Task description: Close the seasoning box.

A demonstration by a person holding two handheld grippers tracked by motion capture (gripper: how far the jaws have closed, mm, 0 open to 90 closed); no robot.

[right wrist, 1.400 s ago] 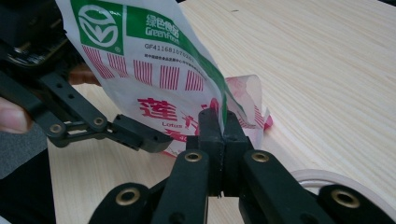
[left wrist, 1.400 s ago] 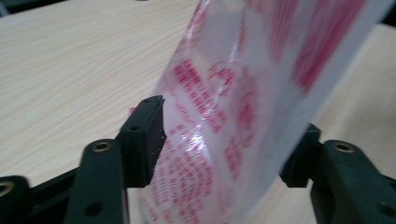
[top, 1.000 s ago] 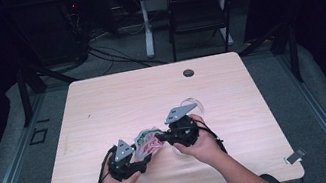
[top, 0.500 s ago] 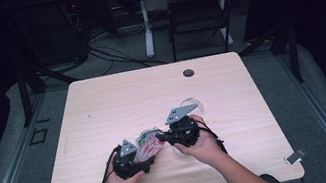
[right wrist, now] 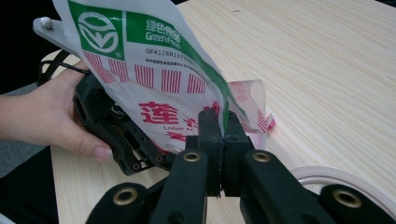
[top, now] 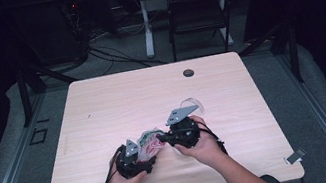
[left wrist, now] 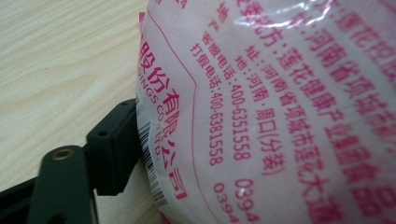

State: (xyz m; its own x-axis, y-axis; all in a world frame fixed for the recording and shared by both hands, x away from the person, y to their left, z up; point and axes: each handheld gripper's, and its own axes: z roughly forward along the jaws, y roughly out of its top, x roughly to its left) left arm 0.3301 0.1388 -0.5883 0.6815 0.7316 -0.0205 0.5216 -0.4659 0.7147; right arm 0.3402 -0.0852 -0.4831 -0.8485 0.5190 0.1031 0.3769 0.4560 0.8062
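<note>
Since the earlier frame the left gripper [top: 147,151] has slid a little toward the right one along the near part of the counter [top: 103,107], and its fingers have just been opening; they now stand as wide as they go, with the packet [top: 151,143] lying between them, one black finger [left wrist: 112,149] right against the packet's edge, though whether it presses cannot be told. The right gripper [right wrist: 223,126] has its fingers drawn tight together on the packet's thin film edge, pinching it flat. The packet is a white, glossy plastic pouch, bulging and wrinkled, printed with pink-red Chinese lettering, telephone numbers and a small barcode on the side seen in the left gripper view; in the right gripper view it shows a green band with a round emblem, red bars and large red characters. It hangs between the two grippers just above the near middle of the pale wood counter. A clear, pale ring [right wrist: 345,179] lies on the counter just beside the right gripper, and a dark round cap [top: 188,72] sits well apart near the far edge
</note>
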